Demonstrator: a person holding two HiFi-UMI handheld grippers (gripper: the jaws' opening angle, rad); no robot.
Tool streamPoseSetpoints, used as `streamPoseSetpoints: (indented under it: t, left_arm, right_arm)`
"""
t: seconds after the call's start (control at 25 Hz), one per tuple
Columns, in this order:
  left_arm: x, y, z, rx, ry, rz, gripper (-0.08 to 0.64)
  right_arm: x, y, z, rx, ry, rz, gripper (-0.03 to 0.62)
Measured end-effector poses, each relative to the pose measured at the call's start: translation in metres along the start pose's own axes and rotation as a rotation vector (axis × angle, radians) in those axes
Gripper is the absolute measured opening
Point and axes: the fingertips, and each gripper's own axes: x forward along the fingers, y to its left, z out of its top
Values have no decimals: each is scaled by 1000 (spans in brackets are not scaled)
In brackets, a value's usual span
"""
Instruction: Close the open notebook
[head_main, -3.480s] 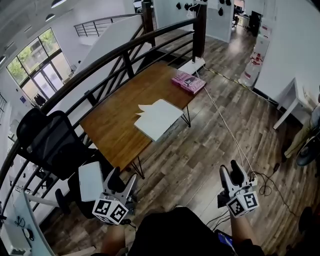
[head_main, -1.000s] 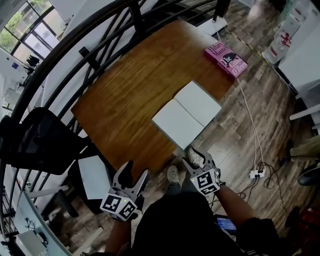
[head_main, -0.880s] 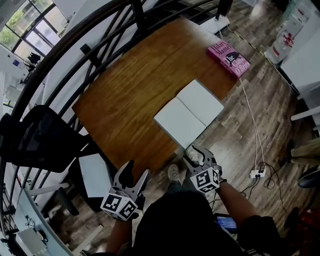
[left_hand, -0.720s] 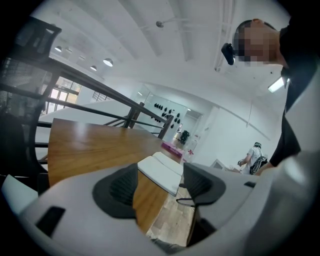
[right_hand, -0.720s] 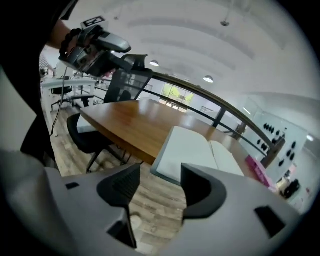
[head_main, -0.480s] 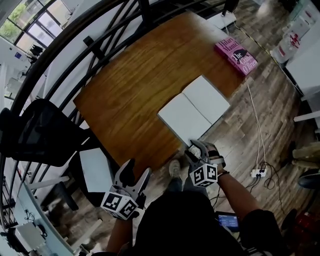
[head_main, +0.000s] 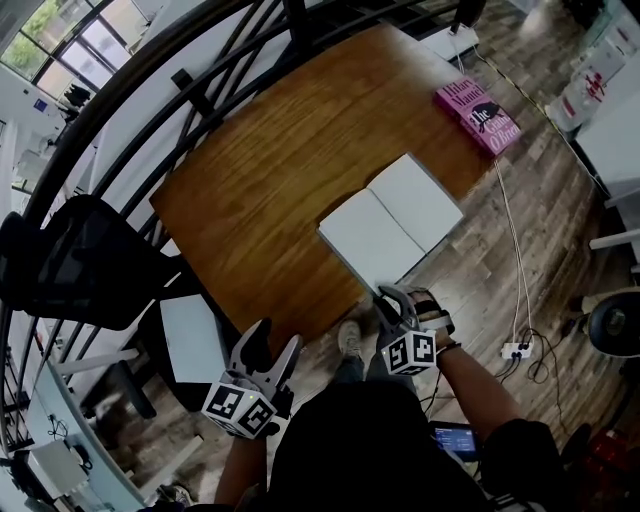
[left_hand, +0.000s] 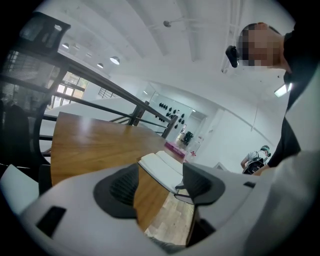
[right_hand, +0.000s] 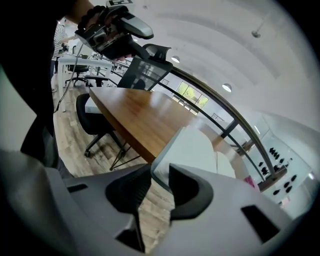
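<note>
Notebook (right_hand: 195, 150) seemingly between closing right fingers (right_hand: 187, 192)

Plank floor (head_main: 480, 270), right. Brown wooden table (head_main: 270, 170), centre. Curved black railing (head_main: 130, 130), upper left. Black chair (head_main: 70, 270), left edge. Daylit windows (head_main: 40, 45), upper-left corner.
</note>
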Motion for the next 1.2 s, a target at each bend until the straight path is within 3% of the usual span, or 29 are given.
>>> streamPoseSetpoints:
  t: [0.08,0.2,0.88,1.2]
  left_arm:
    - [4,-3,2,-2,0,-9,282]
    - [10,-8,4,1,2,-27,282]
    - [66,-49,15,17,19,-124,278]
    - [105,-75,33,28,11,-151,278]
  right_arm:
    - [-4,0,3,-4,-14,8,57]
    - [-9,-4,7,9,-24,14,34]
    - [-72,-98,26,417,-215,-79,26]
    - [-90,-144,9,420,-241,-127,26]
